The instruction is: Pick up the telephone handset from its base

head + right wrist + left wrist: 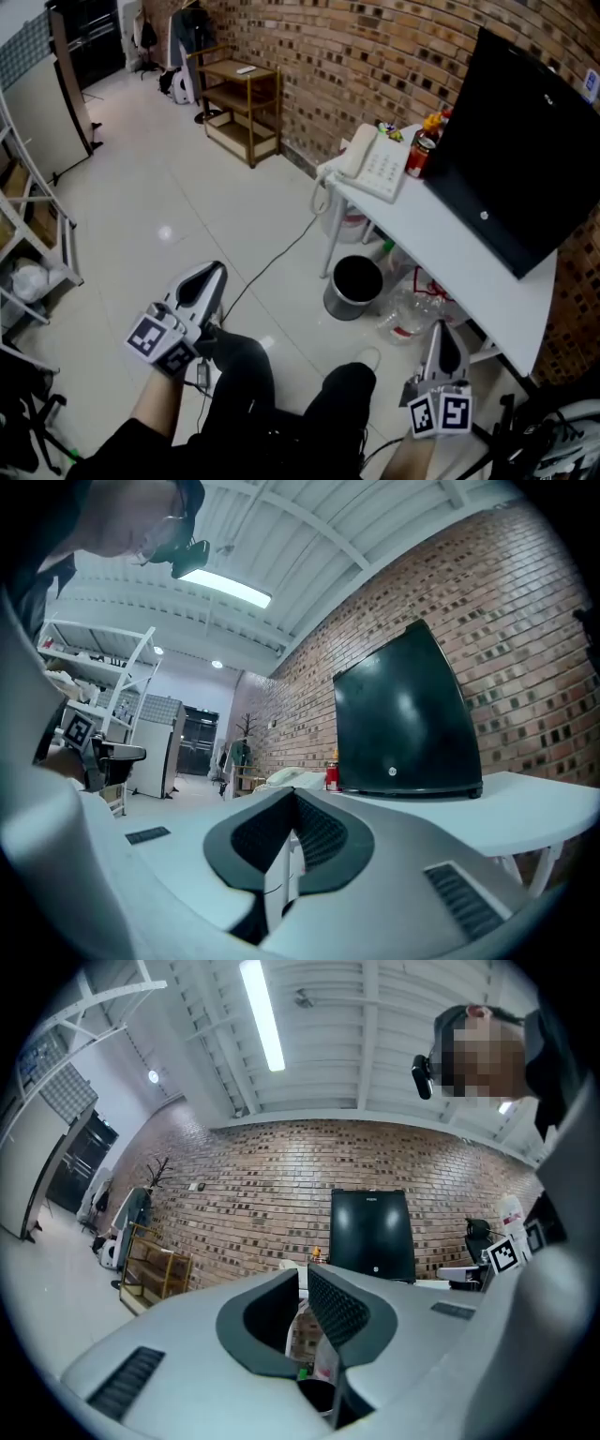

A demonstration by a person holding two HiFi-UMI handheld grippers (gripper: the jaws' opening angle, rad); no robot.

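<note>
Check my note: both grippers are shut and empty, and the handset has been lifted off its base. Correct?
One error: the handset is not lifted. The head view shows it lying on its base on the white table, far from both grippers. The rest holds: the left gripper and right gripper are shut and empty.
</note>
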